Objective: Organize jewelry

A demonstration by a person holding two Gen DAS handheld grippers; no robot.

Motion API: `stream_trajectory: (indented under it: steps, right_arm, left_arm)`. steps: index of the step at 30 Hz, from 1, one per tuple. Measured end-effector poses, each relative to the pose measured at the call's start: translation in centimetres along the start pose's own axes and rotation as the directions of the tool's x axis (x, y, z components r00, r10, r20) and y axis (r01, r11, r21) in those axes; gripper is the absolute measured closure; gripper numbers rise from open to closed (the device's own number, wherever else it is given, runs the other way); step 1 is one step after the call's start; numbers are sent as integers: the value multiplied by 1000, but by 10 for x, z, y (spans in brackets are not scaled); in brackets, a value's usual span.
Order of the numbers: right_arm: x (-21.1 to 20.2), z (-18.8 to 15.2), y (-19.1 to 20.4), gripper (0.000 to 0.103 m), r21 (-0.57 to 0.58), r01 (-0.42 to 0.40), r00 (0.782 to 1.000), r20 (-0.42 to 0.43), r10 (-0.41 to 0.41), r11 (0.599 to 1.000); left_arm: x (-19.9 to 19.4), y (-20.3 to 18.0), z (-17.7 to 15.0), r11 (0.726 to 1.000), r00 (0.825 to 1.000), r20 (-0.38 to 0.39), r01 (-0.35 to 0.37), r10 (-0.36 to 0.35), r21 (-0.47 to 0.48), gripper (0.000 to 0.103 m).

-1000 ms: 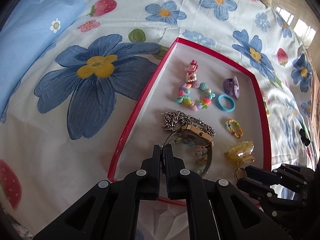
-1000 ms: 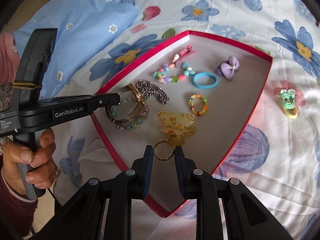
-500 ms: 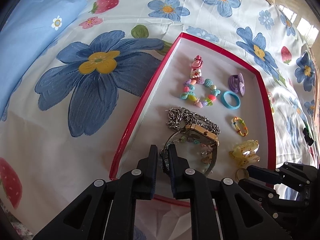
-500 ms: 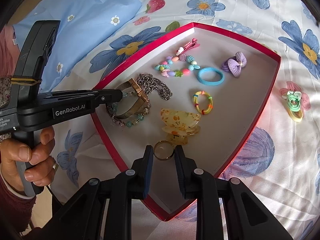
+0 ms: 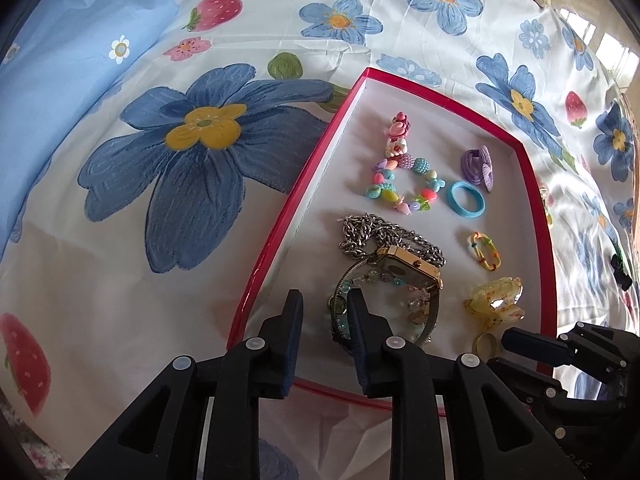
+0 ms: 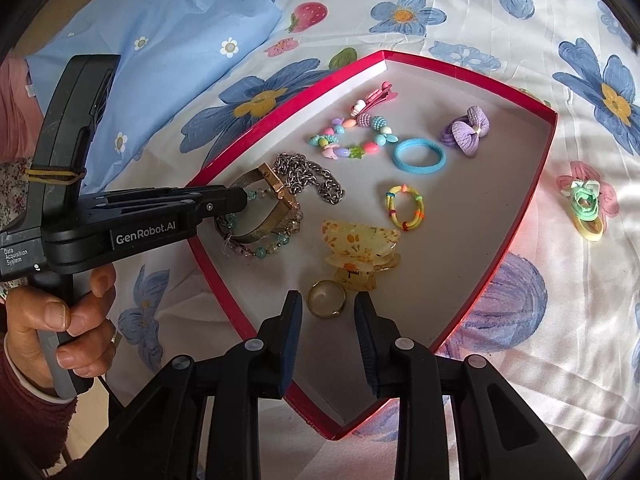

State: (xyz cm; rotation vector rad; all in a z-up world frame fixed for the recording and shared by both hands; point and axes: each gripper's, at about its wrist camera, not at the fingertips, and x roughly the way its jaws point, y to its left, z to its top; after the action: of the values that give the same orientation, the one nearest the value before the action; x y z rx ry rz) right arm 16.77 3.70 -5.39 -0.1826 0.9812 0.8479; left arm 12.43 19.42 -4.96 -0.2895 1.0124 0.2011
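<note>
A red-rimmed box (image 6: 532, 196) (image 5: 280, 224) on the flowered bedsheet holds jewelry. My left gripper (image 5: 324, 300) is open at the box's near left, beside a pale bead bracelet (image 5: 344, 312) (image 6: 260, 250) and a gold watch (image 5: 408, 268) (image 6: 276, 188) on a silver chain (image 5: 384, 232). My right gripper (image 6: 326, 300) is open, its jaws either side of a gold ring (image 6: 326, 299) (image 5: 484, 342) lying on the box floor. A yellow claw clip (image 6: 360, 248) (image 5: 496, 300) sits just beyond the ring.
The box also holds a colourful bead bracelet (image 6: 352, 136), a pink clip (image 6: 380, 94), a blue hair tie (image 6: 418, 156), a purple bow (image 6: 468, 128) and a striped hair tie (image 6: 404, 208). A green flower hair tie (image 6: 586, 204) lies outside, right. A blue pillow (image 6: 168, 40) lies far left.
Both grippers opened. The left let go of the bead bracelet and the right let go of the gold ring, which now lies on the box floor.
</note>
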Motion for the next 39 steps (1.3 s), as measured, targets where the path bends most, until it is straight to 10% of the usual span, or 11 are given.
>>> stream_trajectory:
  steps: [17,22,27,39]
  right_arm:
    - [-6,-3,1,73,6,-2,1000,19,2,1000]
    - [-24,-8,0,72,28,-10,997,82,7,1000]
    - [-52,-19,-5,49,68,-3,979,205,-11,998]
    - [-89,-55,-13,26,152,-85,904,426,12,985]
  left_arm:
    - [-24,5,-5,1000,999,45,17,-16,-18,64]
    - [-43,9,-12,999,996,89,26,-22,-34,40]
    - [-67,16,-29,996,989,149,31,-19,-78,11]
    - [-97,13,-82,996,980,198,17,-1,-83,8]
